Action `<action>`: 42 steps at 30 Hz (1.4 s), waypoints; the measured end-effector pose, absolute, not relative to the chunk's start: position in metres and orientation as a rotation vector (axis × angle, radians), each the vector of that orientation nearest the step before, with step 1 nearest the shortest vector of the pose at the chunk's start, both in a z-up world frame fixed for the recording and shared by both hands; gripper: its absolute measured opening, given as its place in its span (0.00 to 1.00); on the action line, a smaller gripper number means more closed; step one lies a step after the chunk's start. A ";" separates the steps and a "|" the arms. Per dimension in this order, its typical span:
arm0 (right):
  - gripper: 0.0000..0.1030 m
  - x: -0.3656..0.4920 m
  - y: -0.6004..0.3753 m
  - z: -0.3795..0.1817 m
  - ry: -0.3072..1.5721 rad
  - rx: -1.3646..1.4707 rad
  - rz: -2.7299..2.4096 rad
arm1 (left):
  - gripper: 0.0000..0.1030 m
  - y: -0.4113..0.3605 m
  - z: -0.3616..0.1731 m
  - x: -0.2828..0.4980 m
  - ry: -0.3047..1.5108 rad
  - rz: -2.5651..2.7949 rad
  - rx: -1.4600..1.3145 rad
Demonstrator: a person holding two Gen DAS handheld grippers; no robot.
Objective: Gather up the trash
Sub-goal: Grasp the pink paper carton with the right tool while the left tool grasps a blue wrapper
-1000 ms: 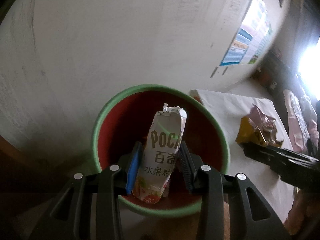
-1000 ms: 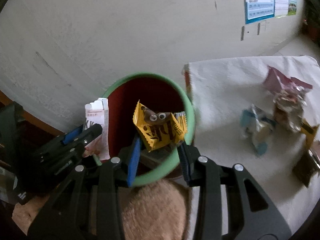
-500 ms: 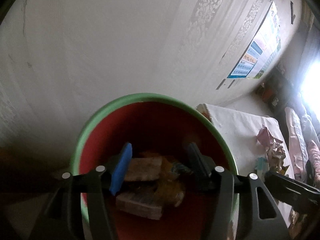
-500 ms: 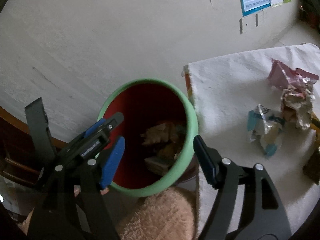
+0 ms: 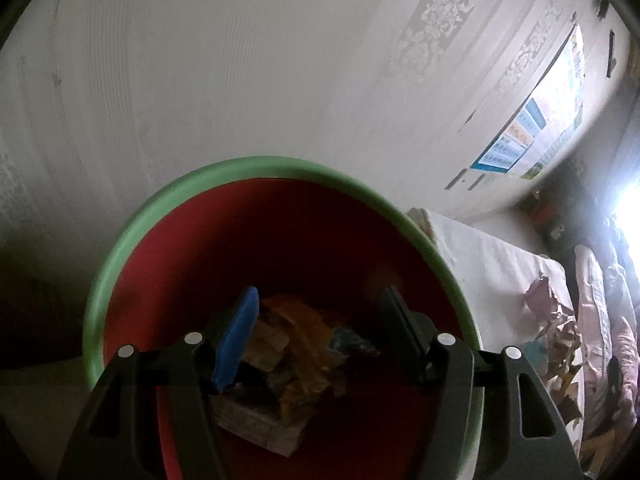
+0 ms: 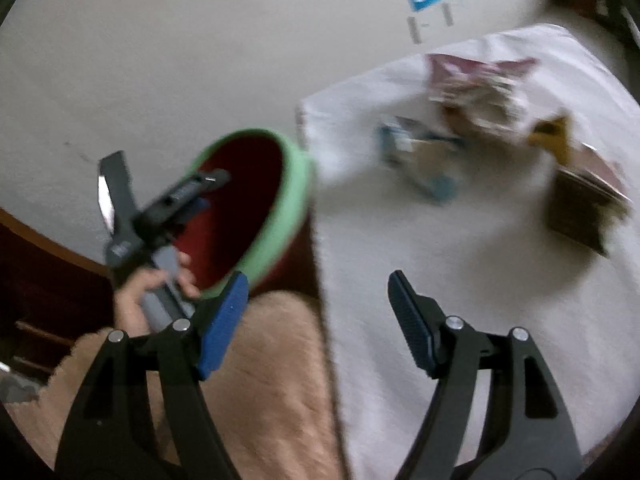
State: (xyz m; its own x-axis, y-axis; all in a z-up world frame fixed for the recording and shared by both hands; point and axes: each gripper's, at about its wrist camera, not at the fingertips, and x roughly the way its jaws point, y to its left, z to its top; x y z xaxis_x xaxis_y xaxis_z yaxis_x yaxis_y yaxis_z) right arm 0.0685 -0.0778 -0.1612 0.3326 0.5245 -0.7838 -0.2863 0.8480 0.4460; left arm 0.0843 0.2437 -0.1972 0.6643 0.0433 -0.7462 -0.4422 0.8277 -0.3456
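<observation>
White-covered table point(image 6: 460, 280), left tool point(image 5: 316, 336) opening, empty over bin point(image 5: 168, 216), right tool point(image 6: 320, 320) wide, empty.

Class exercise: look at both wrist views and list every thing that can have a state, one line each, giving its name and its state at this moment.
Bin: upright, uncovered, holding several wrappers in a heap at the bottom.
Left tongs: opening, over the bin's mouth, nothing gripped.
Right tongs: open, empty, above the cloth's edge.
Wrappers in bin: loose, lying inside, not held.
Wrappers on cloth: crumpled, blurred, not yet collected.
White cloth: spread flat beside the bin.
</observation>
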 end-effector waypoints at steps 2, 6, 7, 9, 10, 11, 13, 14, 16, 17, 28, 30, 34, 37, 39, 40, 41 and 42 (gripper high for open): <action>0.69 0.066 -0.096 -0.164 1.115 0.253 0.494 | 0.60 0.242 -0.198 0.085 0.810 0.291 -0.537; 0.69 0.064 -0.125 -0.176 1.133 0.304 0.440 | 0.60 0.240 -0.201 0.080 0.826 0.293 -0.563; 0.69 0.063 -0.130 -0.179 1.138 0.318 0.430 | 0.60 0.240 -0.202 0.080 0.830 0.296 -0.569; 0.69 0.065 -0.136 -0.182 1.147 0.338 0.418 | 0.60 0.237 -0.207 0.077 0.856 0.299 -0.570; 0.69 0.065 -0.138 -0.184 1.149 0.342 0.414 | 0.60 0.237 -0.208 0.077 0.863 0.298 -0.572; 0.69 0.065 -0.139 -0.185 1.149 0.342 0.410 | 0.60 0.236 -0.208 0.076 0.861 0.298 -0.571; 0.69 0.068 -0.139 -0.185 1.146 0.331 0.401 | 0.60 0.235 -0.206 0.077 0.868 0.299 -0.560; 0.69 0.069 -0.141 -0.184 1.136 0.315 0.391 | 0.63 0.235 -0.206 0.078 0.870 0.293 -0.553; 0.69 0.076 -0.147 -0.180 1.101 0.277 0.363 | 0.65 0.233 -0.204 0.078 0.874 0.280 -0.542; 0.69 0.082 -0.155 -0.175 1.078 0.260 0.341 | 0.65 0.233 -0.203 0.078 0.878 0.278 -0.540; 0.69 0.213 -0.233 -0.188 1.182 0.114 0.075 | 0.65 0.188 -0.147 0.037 0.829 0.263 -0.380; 0.70 0.223 -0.230 -0.203 1.228 0.101 0.094 | 0.65 0.167 -0.140 0.038 0.852 0.200 -0.327; 0.67 0.224 -0.225 -0.234 1.321 0.099 0.134 | 0.65 0.126 -0.129 0.045 0.878 0.073 -0.264; 0.65 0.204 -0.226 -0.227 1.250 0.101 0.139 | 0.65 0.097 -0.126 0.055 0.903 -0.007 -0.217; 0.64 0.185 -0.231 -0.219 1.200 0.152 0.160 | 0.65 0.078 -0.128 0.063 0.922 -0.048 -0.169; 0.64 0.171 -0.234 -0.214 1.170 0.175 0.168 | 0.65 0.072 -0.129 0.065 0.929 -0.062 -0.154; 0.64 0.161 -0.237 -0.210 1.147 0.188 0.171 | 0.65 0.063 -0.132 0.071 0.942 -0.079 -0.140; 0.64 0.146 -0.240 -0.204 1.118 0.201 0.173 | 0.65 0.056 -0.135 0.079 0.954 -0.087 -0.130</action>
State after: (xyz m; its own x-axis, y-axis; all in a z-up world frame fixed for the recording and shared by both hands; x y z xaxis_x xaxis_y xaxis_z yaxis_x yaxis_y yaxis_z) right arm 0.1462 -0.2397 -0.2040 0.4273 0.2380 -0.8722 -0.0373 0.9686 0.2460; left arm 0.0787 0.0556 -0.1345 0.5755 -0.1314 -0.8072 0.0162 0.9887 -0.1493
